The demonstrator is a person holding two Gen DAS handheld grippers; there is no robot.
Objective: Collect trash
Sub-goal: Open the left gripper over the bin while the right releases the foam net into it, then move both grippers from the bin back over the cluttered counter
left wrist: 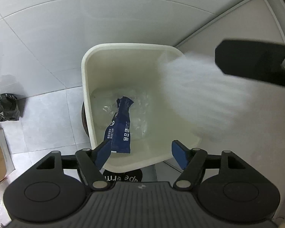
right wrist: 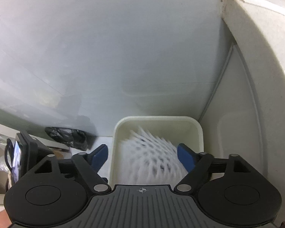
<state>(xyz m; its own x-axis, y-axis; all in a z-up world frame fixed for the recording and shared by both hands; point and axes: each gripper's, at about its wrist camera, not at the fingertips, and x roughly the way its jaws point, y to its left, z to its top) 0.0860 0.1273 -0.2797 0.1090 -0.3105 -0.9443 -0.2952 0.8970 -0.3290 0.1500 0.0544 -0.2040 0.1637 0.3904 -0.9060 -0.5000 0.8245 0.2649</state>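
Both wide-spread claws [left wrist: 141,153] [right wrist: 142,156] hover above bin [left wrist: 96,46], foam net [right wrist: 150,155] between them.

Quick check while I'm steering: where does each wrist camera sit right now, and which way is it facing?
Left wrist: above the cream bin, looking down at the blue wrapper inside; left gripper open, right gripper's black body at upper right.
Right wrist: above the same bin, looking down and toward the wall; right gripper open around blurred white foam netting.
Shared: bin, netting, black bag.
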